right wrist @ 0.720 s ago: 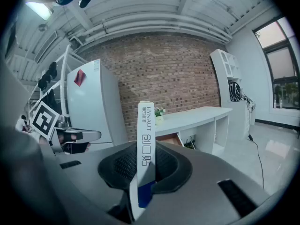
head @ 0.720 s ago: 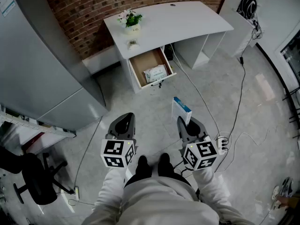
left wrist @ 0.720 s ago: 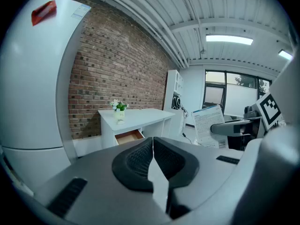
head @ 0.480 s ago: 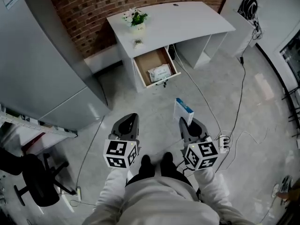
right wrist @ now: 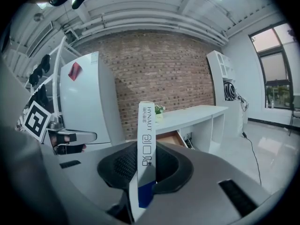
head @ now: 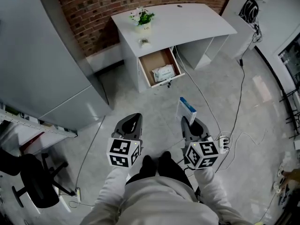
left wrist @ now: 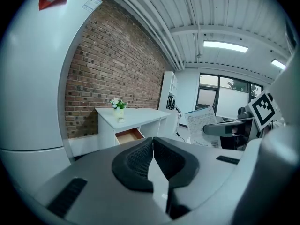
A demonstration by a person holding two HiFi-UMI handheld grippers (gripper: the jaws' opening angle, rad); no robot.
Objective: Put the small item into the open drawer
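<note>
My right gripper (head: 193, 125) is shut on a flat white box with a blue edge (head: 186, 110), held upright above the floor; in the right gripper view the box (right wrist: 146, 144) stands edge-on between the pads. My left gripper (head: 131, 124) is shut with nothing in it, its pads meeting (left wrist: 151, 161). Ahead, the open drawer (head: 161, 67) sticks out of the white desk (head: 187, 20); its inside is brown and a white packet (head: 164, 72) lies in it. The drawer (right wrist: 169, 138) shows past the box in the right gripper view, and the drawer (left wrist: 129, 135) in the left gripper view.
A small potted plant (head: 144, 18) and a little object (head: 144, 41) stand on the desk. A grey fridge (head: 42, 55) rises at the left, a brick wall (head: 93, 8) behind. Cables (head: 241, 88) and a power strip (head: 223, 142) lie on the floor at right. An office chair (head: 33, 182) is at lower left.
The desk and drawer have shifted slightly right and up in the head view as the person turns. Both grippers keep their pose, the box still held.
</note>
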